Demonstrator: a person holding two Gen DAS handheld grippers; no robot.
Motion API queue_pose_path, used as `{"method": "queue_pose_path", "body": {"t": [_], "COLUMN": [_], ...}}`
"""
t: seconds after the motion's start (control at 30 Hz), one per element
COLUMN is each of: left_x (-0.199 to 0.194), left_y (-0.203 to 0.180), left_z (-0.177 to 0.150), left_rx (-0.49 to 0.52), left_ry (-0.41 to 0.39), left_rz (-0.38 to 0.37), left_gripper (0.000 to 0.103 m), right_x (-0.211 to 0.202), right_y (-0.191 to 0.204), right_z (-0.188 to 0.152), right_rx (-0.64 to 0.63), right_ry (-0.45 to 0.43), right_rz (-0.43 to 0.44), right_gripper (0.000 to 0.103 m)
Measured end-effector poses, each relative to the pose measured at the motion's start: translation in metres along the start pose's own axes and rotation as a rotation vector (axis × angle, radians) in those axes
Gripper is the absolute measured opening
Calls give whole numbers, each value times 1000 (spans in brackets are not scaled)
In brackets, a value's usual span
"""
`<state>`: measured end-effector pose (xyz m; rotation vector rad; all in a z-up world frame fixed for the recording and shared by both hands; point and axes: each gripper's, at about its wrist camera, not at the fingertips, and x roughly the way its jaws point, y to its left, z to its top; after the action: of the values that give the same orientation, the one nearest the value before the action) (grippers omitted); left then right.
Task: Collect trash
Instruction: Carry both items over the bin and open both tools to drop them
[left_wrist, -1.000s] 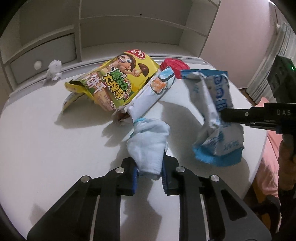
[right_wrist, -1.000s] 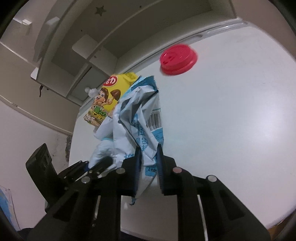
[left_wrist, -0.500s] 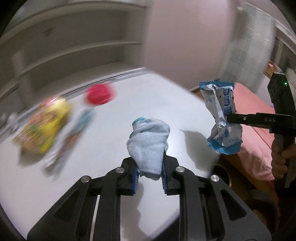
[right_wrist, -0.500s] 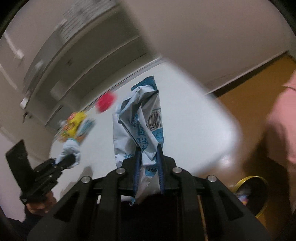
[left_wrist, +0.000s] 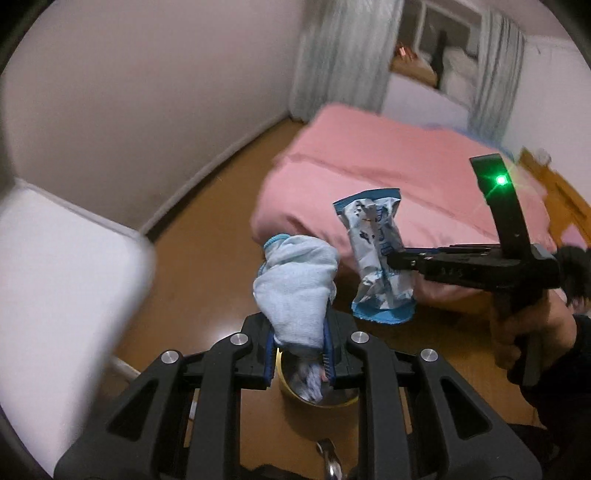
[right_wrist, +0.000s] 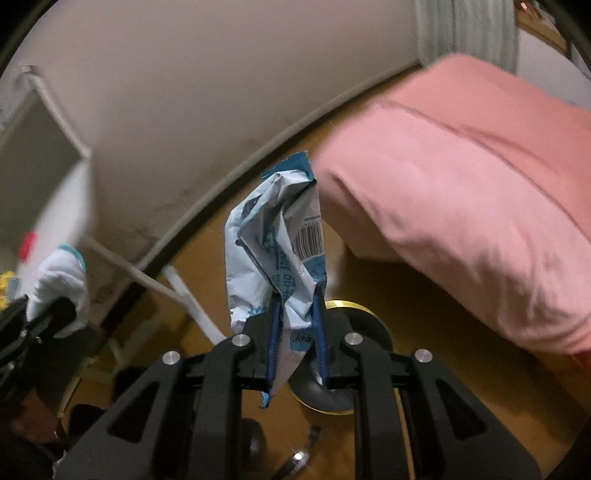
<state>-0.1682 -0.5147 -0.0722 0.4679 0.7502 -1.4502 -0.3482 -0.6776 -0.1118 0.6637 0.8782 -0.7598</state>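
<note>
My left gripper (left_wrist: 301, 345) is shut on a crumpled pale blue cloth-like wad (left_wrist: 297, 288) and holds it above a gold-rimmed bin (left_wrist: 317, 391) on the floor. My right gripper (right_wrist: 297, 328) is shut on a crumpled blue and white wrapper (right_wrist: 279, 240), also above the bin (right_wrist: 369, 314). In the left wrist view the right gripper (left_wrist: 395, 260) holds the wrapper (left_wrist: 376, 254) just right of the wad. In the right wrist view the left gripper's wad (right_wrist: 61, 280) shows at far left.
A pink bed (left_wrist: 388, 177) stands behind the bin, also in the right wrist view (right_wrist: 480, 206). The white table edge (left_wrist: 55, 277) is at left. The floor (left_wrist: 207, 229) is brown wood, with a wall and skirting beyond.
Both grippers have swung away from the table top with their loads, over the floor and down toward the bin. The table's wrappers and red lid have left the left view.
</note>
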Motion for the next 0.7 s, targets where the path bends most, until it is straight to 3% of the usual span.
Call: {"method": "queue_pose_path", "body": {"t": [0.3,0.47,0.7], "left_x": [143,178,196], "left_y": [-7,-13,-18], "left_z": [-32,-52,-65], "left_rx": [0,-5,-11], "left_ry": [218,287,328], "left_rz": [-17,-4,0], "left_gripper": [19,19,19], "right_x": [118,144,149], "right_y": [-81,-92,-96], "right_z": [-68,-90,-97], "right_rx": [103,114,122], "right_ry": [263,336,347], "right_rz": [-56,-55,-39], "right_gripper": [17,17,17]}}
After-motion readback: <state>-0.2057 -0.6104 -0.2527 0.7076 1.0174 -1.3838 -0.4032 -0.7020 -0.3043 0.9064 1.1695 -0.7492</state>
